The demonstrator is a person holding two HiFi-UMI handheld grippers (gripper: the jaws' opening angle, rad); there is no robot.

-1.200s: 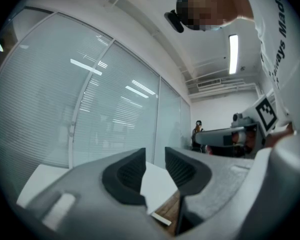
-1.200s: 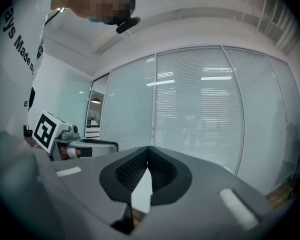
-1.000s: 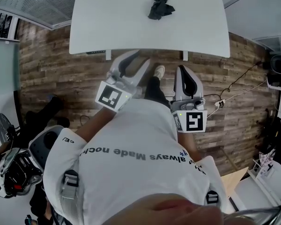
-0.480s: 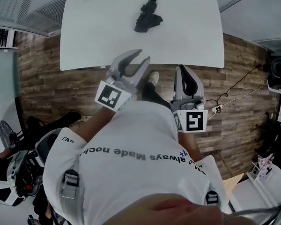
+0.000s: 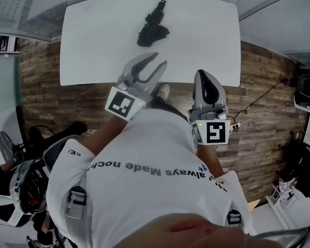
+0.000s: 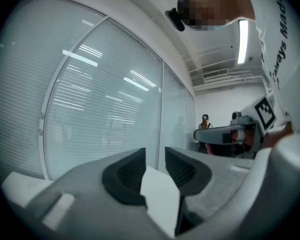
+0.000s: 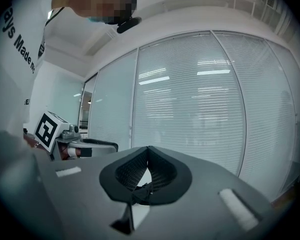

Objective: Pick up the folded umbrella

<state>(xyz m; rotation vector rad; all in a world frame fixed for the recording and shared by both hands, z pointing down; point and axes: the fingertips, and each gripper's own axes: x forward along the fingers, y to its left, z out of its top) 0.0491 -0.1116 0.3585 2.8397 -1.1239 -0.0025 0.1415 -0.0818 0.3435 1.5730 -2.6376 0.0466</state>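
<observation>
Only your head view shows the folded umbrella lying on the white table. Your left gripper has its jaws apart and empty. Your right gripper has its jaws together.

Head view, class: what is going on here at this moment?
A person stands before a white table with a gripper in each hand, both pointing toward it. A black folded umbrella lies on the tabletop, untouched. The left gripper has its jaws apart and empty. The right gripper has its jaws together, holding nothing. The pickup has not yet begun.
</observation>
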